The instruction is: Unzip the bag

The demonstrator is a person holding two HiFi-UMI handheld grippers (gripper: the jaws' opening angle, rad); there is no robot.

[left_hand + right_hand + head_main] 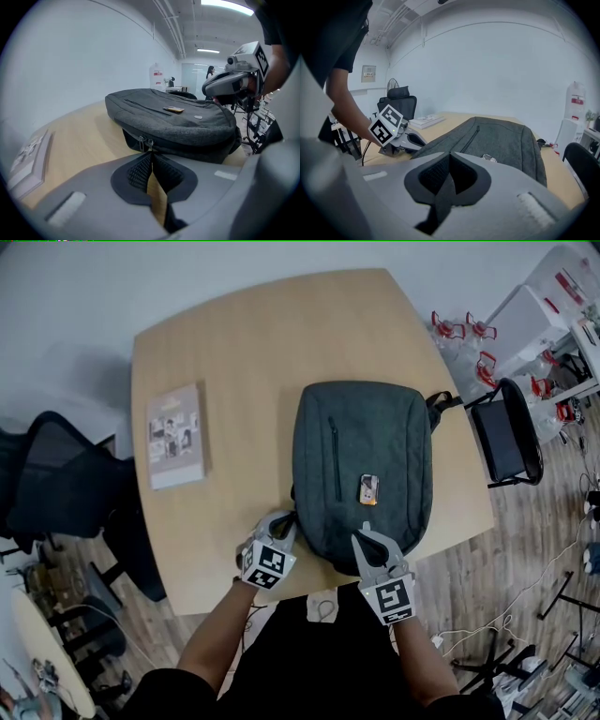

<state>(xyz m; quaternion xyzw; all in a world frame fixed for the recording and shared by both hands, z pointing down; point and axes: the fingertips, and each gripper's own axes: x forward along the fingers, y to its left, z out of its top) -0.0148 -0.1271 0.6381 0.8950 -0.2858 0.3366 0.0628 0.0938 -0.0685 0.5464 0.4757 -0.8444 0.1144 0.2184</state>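
Note:
A dark grey backpack (pixel 361 474) lies flat on the wooden table (pixel 234 352), with a small orange tag (pixel 368 489) on its front. In the left gripper view its two metal zipper pulls (pixel 145 142) hang at the near side of the bag, just beyond the tips of my left gripper (pixel 151 153). The left gripper (pixel 283 518) is shut with nothing between its jaws, at the bag's near left corner. My right gripper (pixel 359 537) is also shut and empty, and hovers over the bag's near edge. The right gripper view looks along the bag's top (pixel 501 136).
A book (pixel 175 435) lies on the table's left part. A black office chair (pixel 66 484) stands at the left, another chair (pixel 506 432) at the right edge of the table. Cables run over the wooden floor (pixel 525 596) at the right.

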